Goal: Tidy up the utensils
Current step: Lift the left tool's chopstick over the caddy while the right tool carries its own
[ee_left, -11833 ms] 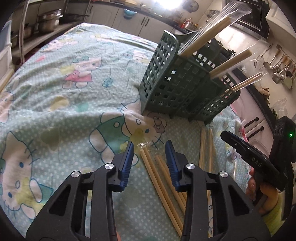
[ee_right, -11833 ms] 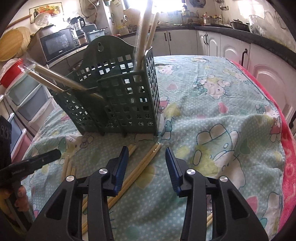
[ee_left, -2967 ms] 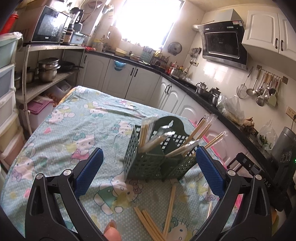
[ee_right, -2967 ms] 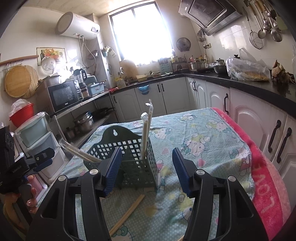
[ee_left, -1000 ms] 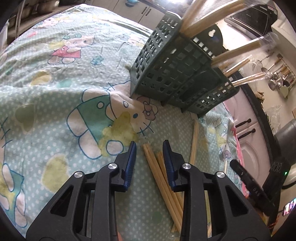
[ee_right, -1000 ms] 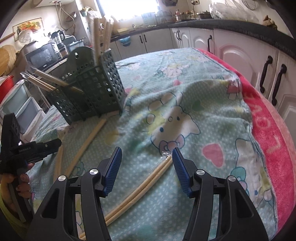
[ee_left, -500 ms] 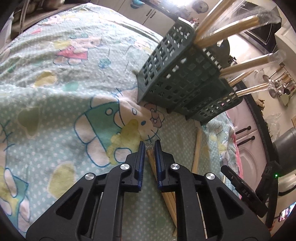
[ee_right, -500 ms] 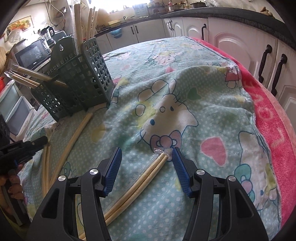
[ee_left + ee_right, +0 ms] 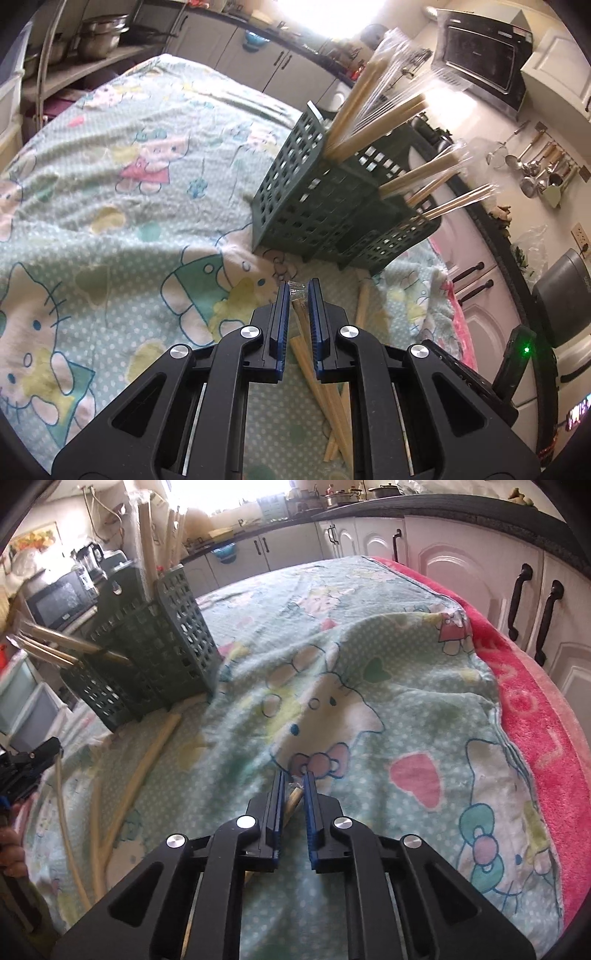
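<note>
Change since a second ago: both grippers have just been closing, each with a wrapped chopstick pair between its pads; the left one has also lifted a little off the cloth.
Left gripper (image 9: 299,295): blue pads drawn narrow, pinching the tip of a wrapped chopstick pair (image 9: 300,317) whose clear wrapper end pokes out ahead of the fingertips.
Right gripper (image 9: 294,784): pads narrow, clamped on the end of another wrapped chopstick pair (image 9: 291,802) that slants back under the left finger.
Green utensil basket (image 9: 325,206): stands on the cartoon-cat tablecloth (image 9: 110,206), ahead of the left gripper; several wrapped chopstick pairs lean out of its compartments.
Loose chopsticks (image 9: 364,302): lie on the cloth near the basket's foot and beneath the left gripper.
Right wrist view: long chopsticks (image 9: 147,753) lie on the cloth between basket and image's left edge.
Pink towel (image 9: 535,701): under the cloth along the table's right edge.
Kitchen cabinets (image 9: 461,550): beyond the table.
</note>
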### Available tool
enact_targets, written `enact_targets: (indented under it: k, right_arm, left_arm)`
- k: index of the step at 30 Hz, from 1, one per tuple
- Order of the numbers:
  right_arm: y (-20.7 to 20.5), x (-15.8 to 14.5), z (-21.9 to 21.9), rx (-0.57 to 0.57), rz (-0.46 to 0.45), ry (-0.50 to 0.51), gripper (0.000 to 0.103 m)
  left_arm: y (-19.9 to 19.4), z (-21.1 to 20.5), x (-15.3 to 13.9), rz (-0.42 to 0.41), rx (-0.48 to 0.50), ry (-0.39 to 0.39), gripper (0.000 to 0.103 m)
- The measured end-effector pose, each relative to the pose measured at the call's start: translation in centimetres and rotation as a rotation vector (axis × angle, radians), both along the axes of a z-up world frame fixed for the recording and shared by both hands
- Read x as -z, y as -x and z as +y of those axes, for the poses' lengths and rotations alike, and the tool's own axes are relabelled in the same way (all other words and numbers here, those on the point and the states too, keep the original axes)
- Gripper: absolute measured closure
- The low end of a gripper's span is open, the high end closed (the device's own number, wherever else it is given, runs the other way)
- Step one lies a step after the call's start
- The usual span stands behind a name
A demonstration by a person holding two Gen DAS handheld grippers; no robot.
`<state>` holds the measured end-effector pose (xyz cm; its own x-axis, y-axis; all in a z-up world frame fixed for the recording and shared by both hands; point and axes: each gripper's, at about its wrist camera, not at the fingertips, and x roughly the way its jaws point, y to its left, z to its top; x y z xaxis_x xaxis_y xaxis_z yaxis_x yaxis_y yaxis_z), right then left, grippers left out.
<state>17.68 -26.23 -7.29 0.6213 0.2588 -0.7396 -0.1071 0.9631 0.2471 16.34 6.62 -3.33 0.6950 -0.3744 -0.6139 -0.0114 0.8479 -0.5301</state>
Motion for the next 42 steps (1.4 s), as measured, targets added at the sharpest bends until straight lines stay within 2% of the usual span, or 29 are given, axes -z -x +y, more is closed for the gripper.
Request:
enact_targets:
  k: [6,12,25,42]
  right_arm:
    - [0.5,-1.8,0.4,-0.047,-0.058,-0.078,0.095]
    - [0.8,-5.1,1.0,-0.108,-0.134,-0.153,0.097]
    - [2.3,-13.7,3.2,-0.22,-0.365,-0.18,0.099]
    - [2.8,-18.8,2.2,-0.182,-0.539,-0.176,0.099]
  left_arm:
    - [0.6,0.0,-2.0,-0.053,0.001,0.003,0.096]
    - [1.0,-0.4,-4.5,-0.116,0.015,0.006,0.096]
    - [1.1,-2.8,-11.1,-0.271,0.11,0.023,0.097]
    - [0.5,-6.6,-16.5,-0.39,0.211,-0.003,0.097]
